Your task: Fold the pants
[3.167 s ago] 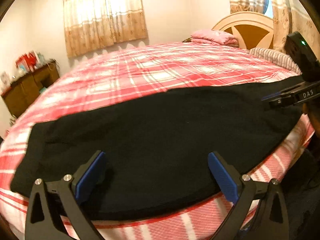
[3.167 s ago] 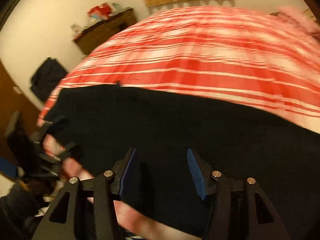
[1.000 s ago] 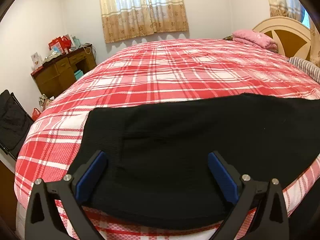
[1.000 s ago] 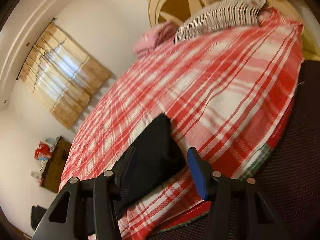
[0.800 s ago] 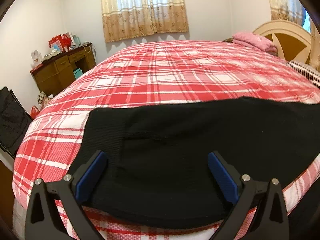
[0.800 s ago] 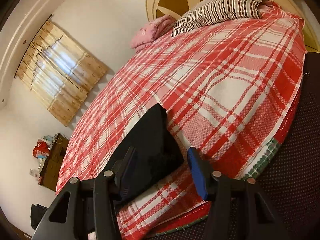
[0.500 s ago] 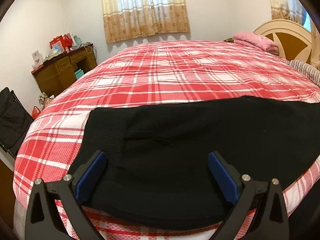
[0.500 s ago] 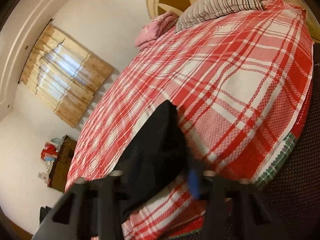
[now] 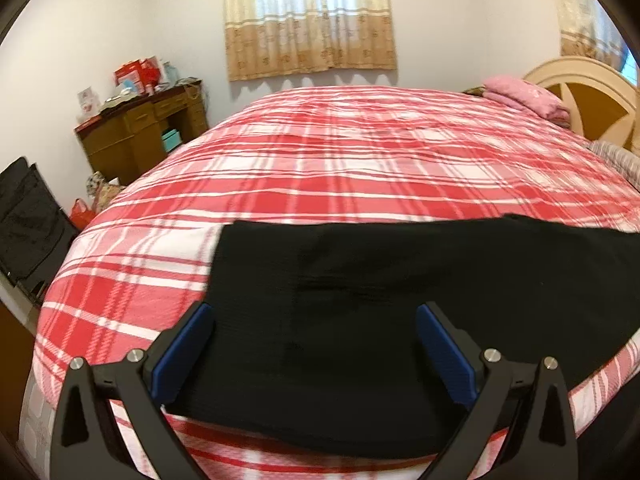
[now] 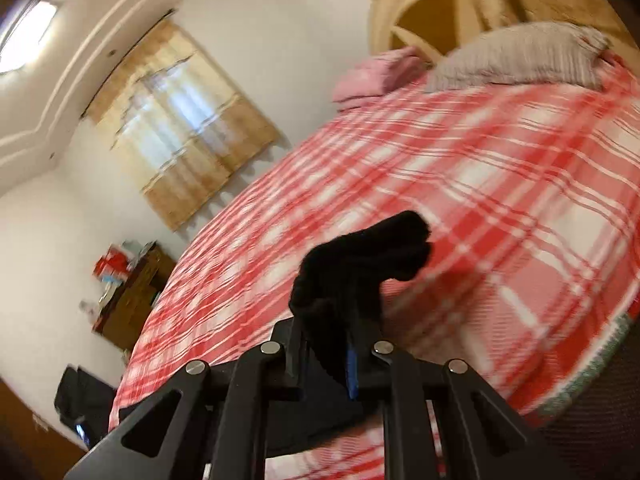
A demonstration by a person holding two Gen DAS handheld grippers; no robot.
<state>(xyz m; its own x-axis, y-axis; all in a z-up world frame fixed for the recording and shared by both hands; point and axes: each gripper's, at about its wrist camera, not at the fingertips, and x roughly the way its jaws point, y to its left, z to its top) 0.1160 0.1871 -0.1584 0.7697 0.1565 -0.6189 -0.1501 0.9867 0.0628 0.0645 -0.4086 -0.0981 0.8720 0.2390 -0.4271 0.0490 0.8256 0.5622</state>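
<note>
Left wrist view: black pants lie flat along the near edge of the bed, on the red plaid cover. Long axis runs left to right across the view, parallel to that edge. One squared-off end sits toward the bed's near-left corner; the rest stretches right and passes out of frame. Left gripper hangs just short of the near edge, over that squared end, fingers spread wide, nothing between them. The cloth lies straight ahead of and below the fingers; whether the tips touch it cannot be told.

Right wrist view: blurred. Right gripper has its fingers drawn together on a bunched end of the pants, raised clear of the plaid cover. The black fabric rises out of the closed fingers and flops forward, and the rest trails down and back toward the bed's near edge. Striped pillow and headboard lie beyond.

Judgement: the right arm holds the free end, so the fold likely turns on carrying it along the long axis toward the end under the left fingers.
</note>
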